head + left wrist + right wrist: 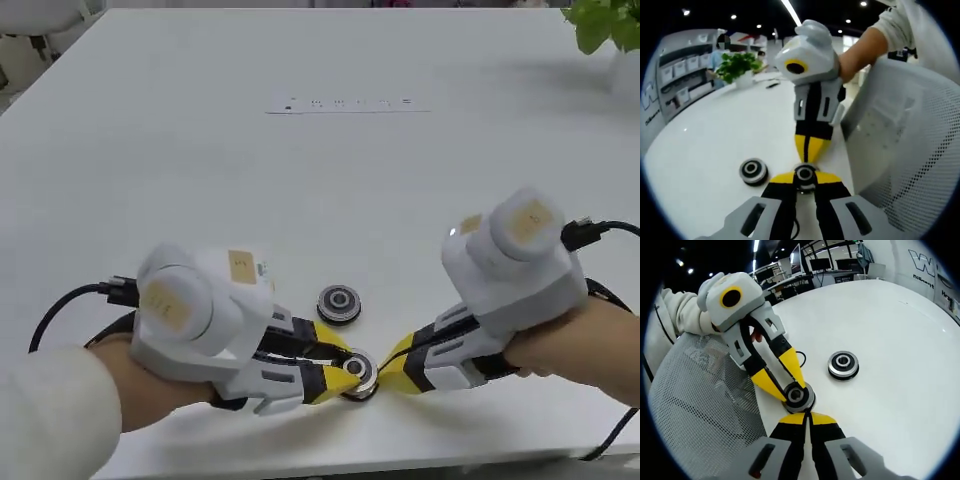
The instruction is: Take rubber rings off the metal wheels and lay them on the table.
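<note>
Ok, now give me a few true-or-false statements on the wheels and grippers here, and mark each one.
1. Two metal wheels are on the table. True: a near wheel and a second wheel.
2. The left gripper has its fingers spread wide, away from both wheels. False: its fingers close on the near wheel from both sides.
3. The second wheel lies apart from both grippers. True.
4. The right gripper holds the second wheel. False: its fingers are drawn together with the tips at the near wheel's rim.
5. A plant stands at the table's far right corner. True.
</note>
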The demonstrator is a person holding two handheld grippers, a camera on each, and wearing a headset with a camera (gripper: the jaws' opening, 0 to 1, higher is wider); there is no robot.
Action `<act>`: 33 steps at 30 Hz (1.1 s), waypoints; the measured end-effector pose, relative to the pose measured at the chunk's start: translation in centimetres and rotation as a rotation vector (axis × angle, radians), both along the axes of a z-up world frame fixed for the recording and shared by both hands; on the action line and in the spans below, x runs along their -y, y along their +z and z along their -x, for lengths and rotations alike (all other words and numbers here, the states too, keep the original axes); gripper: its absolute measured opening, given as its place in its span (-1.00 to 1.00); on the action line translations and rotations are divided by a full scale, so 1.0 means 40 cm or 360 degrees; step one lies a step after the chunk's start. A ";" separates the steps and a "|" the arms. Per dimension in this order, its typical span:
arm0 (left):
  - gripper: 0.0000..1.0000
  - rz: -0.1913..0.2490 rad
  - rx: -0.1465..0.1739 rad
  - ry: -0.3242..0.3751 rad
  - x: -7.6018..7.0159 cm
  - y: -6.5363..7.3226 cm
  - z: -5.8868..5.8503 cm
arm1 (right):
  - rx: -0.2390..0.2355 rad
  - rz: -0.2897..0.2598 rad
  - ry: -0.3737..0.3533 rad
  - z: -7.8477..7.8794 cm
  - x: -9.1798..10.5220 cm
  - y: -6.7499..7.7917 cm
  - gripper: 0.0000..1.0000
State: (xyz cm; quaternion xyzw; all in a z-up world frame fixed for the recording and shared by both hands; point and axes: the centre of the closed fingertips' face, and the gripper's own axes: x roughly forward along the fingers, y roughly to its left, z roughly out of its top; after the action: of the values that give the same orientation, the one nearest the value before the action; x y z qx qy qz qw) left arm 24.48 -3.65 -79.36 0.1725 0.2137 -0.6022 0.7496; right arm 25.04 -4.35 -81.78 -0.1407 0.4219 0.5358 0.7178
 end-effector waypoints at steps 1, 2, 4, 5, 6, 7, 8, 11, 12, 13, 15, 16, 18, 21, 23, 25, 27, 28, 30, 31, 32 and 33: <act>-0.73 -0.0002 0.0003 -0.0002 0.000 0.000 0.000 | -0.0010 0.0021 -0.0023 0.001 0.001 0.000 -1.00; -0.73 -0.0001 0.0003 -0.0001 0.000 0.000 0.000 | -0.0031 0.0035 -0.0049 0.001 0.001 -0.001 -1.00; -0.73 0.0011 -0.0001 0.0004 -0.001 0.000 0.000 | -0.0126 0.0061 -0.0152 0.001 0.006 -0.004 -1.00; -0.73 0.0020 -0.0002 0.0004 -0.001 0.000 0.000 | -0.0238 0.0081 -0.0292 0.000 0.009 -0.006 -1.00; -0.73 0.0025 -0.0004 0.0003 -0.001 0.001 0.000 | -0.0264 0.0092 -0.0324 -0.002 0.010 -0.006 -1.00; -0.73 0.0026 -0.0008 0.0003 0.000 0.001 0.000 | -0.0232 0.0086 -0.0283 -0.006 0.009 -0.006 -1.00; -0.73 0.0026 -0.0007 0.0002 0.000 0.001 0.000 | -0.0246 0.0089 -0.0309 -0.006 0.011 -0.007 -1.00; -0.73 0.0021 -0.0003 0.0000 0.000 0.001 -0.001 | -0.0308 0.0042 -0.0442 -0.006 0.014 -0.007 -1.00; -0.73 0.0021 -0.0003 0.0000 0.000 0.001 0.000 | -0.0303 0.0023 -0.0445 -0.006 0.016 -0.006 -1.00; -0.73 0.0022 -0.0003 -0.0001 0.000 0.001 -0.001 | -0.0302 -0.0002 -0.0448 -0.006 0.017 -0.004 -1.00; -0.73 0.0023 -0.0001 0.0001 0.000 0.001 -0.001 | -0.0348 -0.0113 -0.0507 -0.010 0.016 0.012 -1.00; -0.73 0.0027 0.0001 0.0004 0.000 0.001 -0.001 | -0.0370 -0.0139 -0.0522 -0.011 0.019 0.018 -1.00; -0.73 0.0026 0.0002 0.0005 0.000 0.000 -0.002 | -0.0416 -0.0179 -0.0572 -0.017 0.020 0.025 -1.00; -0.73 0.0021 0.0007 -0.0001 0.001 0.000 -0.003 | -0.0397 -0.0166 -0.0553 -0.016 0.019 0.021 -1.00; -0.73 0.0019 0.0010 0.0000 0.001 -0.001 -0.003 | -0.0393 -0.0166 -0.0549 -0.017 0.018 0.021 -1.00; -0.73 0.0018 0.0012 -0.0002 0.001 -0.001 -0.004 | -0.0413 -0.0194 -0.0569 -0.017 0.019 0.028 -1.00; -0.73 0.0019 0.0011 -0.0002 0.001 -0.001 -0.004 | -0.0446 -0.0233 -0.0605 -0.017 0.019 0.034 -1.00; -0.73 0.0020 0.0011 -0.0001 0.002 -0.001 -0.004 | -0.0459 -0.0240 -0.0620 -0.017 0.020 0.033 -1.00; -0.73 0.0019 0.0013 -0.0002 0.002 -0.001 -0.004 | -0.0457 -0.0234 -0.0618 -0.016 0.018 0.031 -1.00; -0.73 0.0018 0.0013 -0.0004 0.002 -0.001 -0.004 | -0.0457 -0.0234 -0.0615 -0.015 0.017 0.031 -1.00; -0.73 0.0017 0.0013 -0.0005 0.002 -0.001 -0.004 | -0.0456 -0.0239 -0.0611 -0.015 0.014 0.034 -1.00; -0.73 0.0017 0.0013 -0.0005 0.002 -0.001 -0.005 | -0.0455 -0.0241 -0.0609 -0.014 0.011 0.036 -1.00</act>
State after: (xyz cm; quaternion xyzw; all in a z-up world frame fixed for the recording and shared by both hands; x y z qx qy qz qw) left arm 24.67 -3.74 -79.39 0.1713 0.2073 -0.6038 0.7504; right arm 25.59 -4.81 -80.36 0.0732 0.4966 0.4347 0.7477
